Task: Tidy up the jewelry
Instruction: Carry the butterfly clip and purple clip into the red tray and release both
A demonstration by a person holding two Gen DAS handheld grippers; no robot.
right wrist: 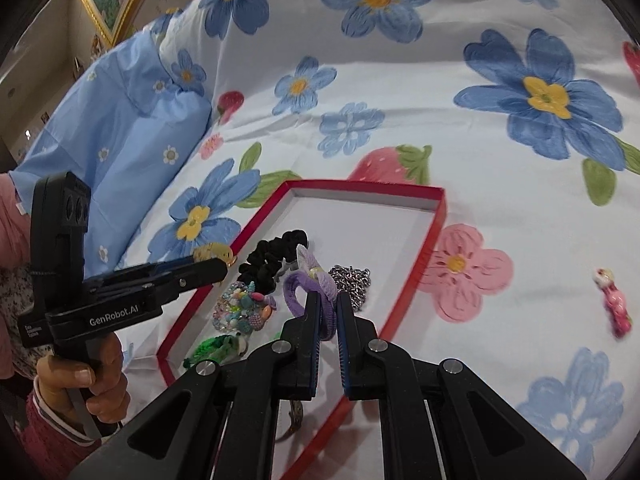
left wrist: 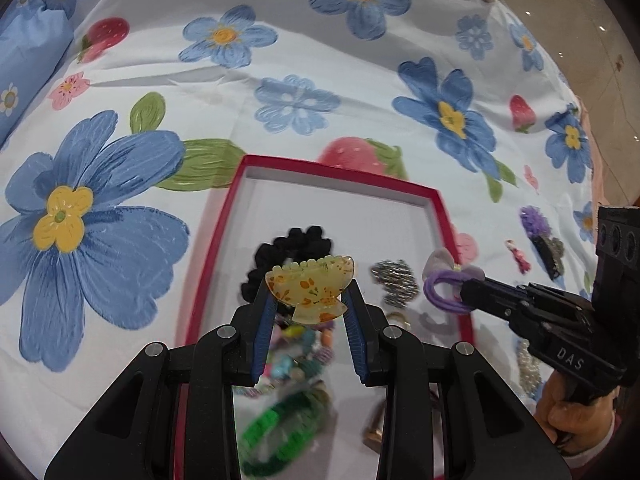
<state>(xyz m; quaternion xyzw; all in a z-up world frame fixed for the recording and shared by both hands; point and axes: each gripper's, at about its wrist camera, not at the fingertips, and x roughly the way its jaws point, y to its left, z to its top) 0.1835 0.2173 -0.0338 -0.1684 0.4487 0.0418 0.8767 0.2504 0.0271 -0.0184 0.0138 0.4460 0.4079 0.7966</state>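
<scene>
Two light pieces in hand over the red tray point(left wrist: 444, 216): stiff, slick yellow claw clip point(left wrist: 310, 286) pinched at its waist by the left gripper point(left wrist: 308, 300), best kept there; soft purple hair tie point(right wrist: 316, 300) clamped in the tightly closed right gripper point(right wrist: 329, 312), unlikely to slip. Blurred beyond naming: beaded items and green band at tray's near end, partly behind the fingers point(left wrist: 266, 328).

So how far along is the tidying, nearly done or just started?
Roughly midway. Already in the red box: a black scrunchie, a silver chain, a beaded piece and a green bracelet. In hand: the left gripper holds a yellow hair claw; the right gripper holds a purple hair tie. Left on the bedsheet: a pink charm and a purple clip.
</scene>
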